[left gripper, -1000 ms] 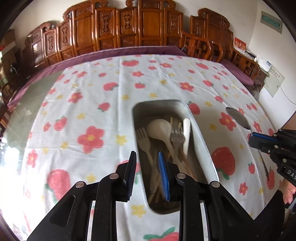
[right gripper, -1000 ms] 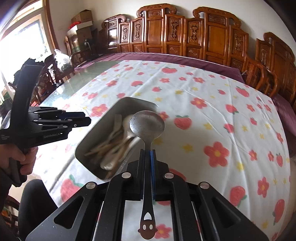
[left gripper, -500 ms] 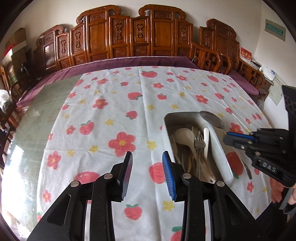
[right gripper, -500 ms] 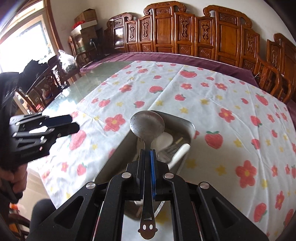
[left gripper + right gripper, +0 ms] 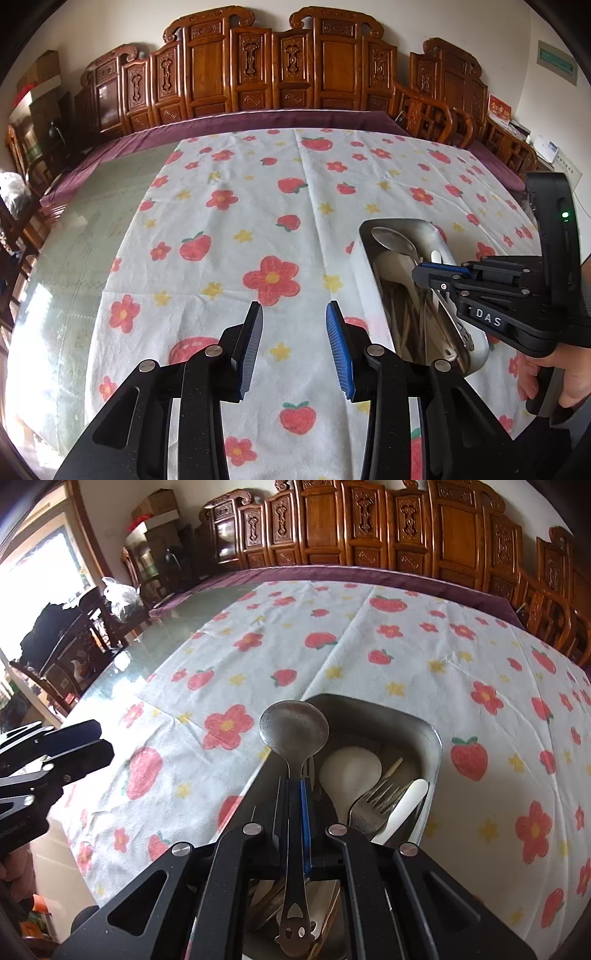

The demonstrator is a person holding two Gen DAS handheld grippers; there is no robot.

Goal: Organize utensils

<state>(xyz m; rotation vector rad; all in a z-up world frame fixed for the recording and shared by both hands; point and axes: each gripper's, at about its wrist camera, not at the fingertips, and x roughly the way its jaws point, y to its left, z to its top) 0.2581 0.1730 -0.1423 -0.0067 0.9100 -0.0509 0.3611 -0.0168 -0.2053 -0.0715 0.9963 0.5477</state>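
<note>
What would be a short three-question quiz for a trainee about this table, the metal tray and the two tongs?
1. True or false: the right tongs grip a metal spoon by its handle.
2. Which lies in the metal tray already? A) a metal fork B) a cup C) a knife block
3. Fill in: between the pads of the left tongs there is ____.

Key
1. True; the spoon's bowl is above the tray's far left edge.
2. A; the fork lies beside a pale plastic spoon.
3. Nothing; only the flowered cloth shows in the gap, to the left of the tray.
</note>
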